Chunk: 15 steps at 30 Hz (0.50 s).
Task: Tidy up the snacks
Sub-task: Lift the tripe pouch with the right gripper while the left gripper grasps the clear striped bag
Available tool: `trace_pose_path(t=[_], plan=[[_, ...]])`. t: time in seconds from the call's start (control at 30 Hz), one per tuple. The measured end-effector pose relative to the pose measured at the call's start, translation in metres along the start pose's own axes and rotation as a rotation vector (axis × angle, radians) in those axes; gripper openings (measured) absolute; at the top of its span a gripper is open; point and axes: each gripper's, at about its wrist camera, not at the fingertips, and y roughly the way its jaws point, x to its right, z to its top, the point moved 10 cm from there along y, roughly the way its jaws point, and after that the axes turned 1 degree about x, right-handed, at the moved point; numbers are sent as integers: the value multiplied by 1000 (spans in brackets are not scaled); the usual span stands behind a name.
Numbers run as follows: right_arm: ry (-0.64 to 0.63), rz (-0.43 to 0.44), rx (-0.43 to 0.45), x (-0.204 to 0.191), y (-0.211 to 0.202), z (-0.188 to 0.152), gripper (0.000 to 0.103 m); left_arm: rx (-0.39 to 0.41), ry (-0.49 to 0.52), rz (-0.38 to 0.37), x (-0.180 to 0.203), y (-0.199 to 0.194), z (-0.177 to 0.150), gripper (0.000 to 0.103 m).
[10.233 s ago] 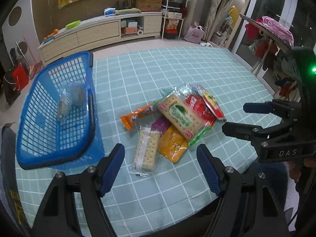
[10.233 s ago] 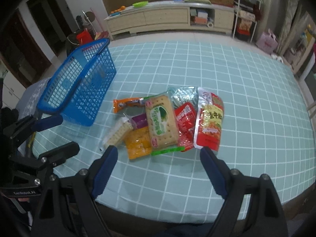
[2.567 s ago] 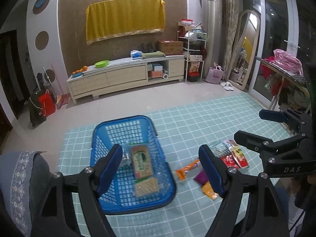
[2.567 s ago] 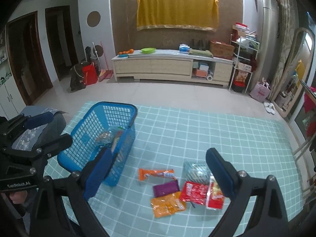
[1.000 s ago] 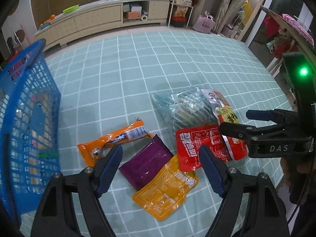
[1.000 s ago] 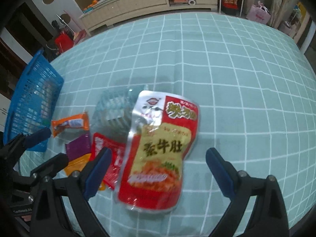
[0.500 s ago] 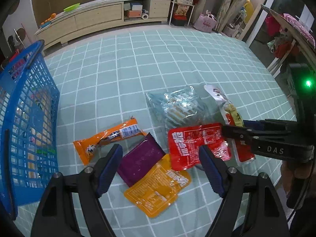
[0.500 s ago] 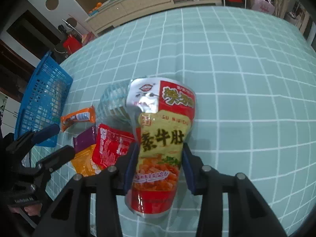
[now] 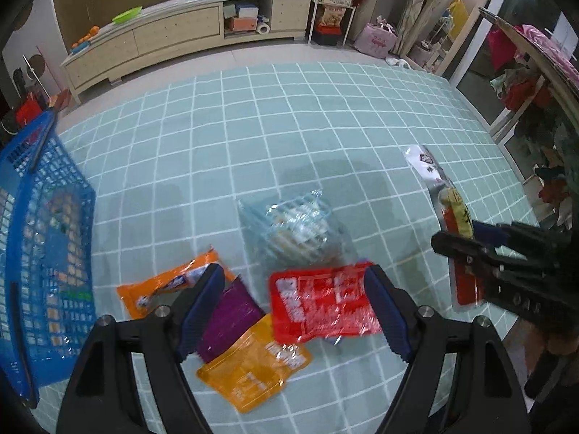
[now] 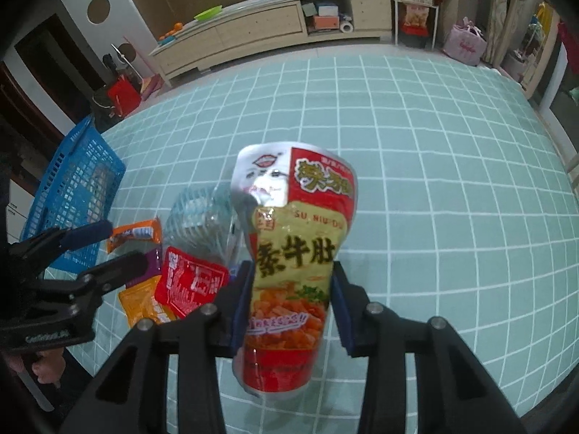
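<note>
A: Left wrist view, left to right: a blue basket (image 9: 43, 238) with packets inside, then an orange packet (image 9: 163, 285), a purple packet (image 9: 228, 314), a yellow-orange packet (image 9: 253, 365), a red packet (image 9: 318, 300) and a clear packet (image 9: 296, 228) on the checked tablecloth (image 9: 289, 115). The left gripper (image 9: 293, 311) hangs above them, jaws apart, empty

B: And the right gripper (image 10: 291, 300)?

A: Its jaws have just been closing and now squeeze the red-and-yellow pouch (image 10: 296, 253), silver at the top, lifted off the cloth, right of the pile
</note>
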Motion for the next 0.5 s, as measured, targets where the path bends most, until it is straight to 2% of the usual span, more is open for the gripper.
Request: trace_pose_path(t=[0.13, 0.33, 0.5], plan=[[-2, -18, 1, -1, 14, 8, 45, -46, -42, -30, 2, 18, 11, 78], [-1, -17, -5, -5, 33, 15, 45, -89, -91, -14, -8, 46, 26, 78], [11, 4, -29, -3, 50, 16, 45, -129, -69, 6, -9, 71, 28, 78]])
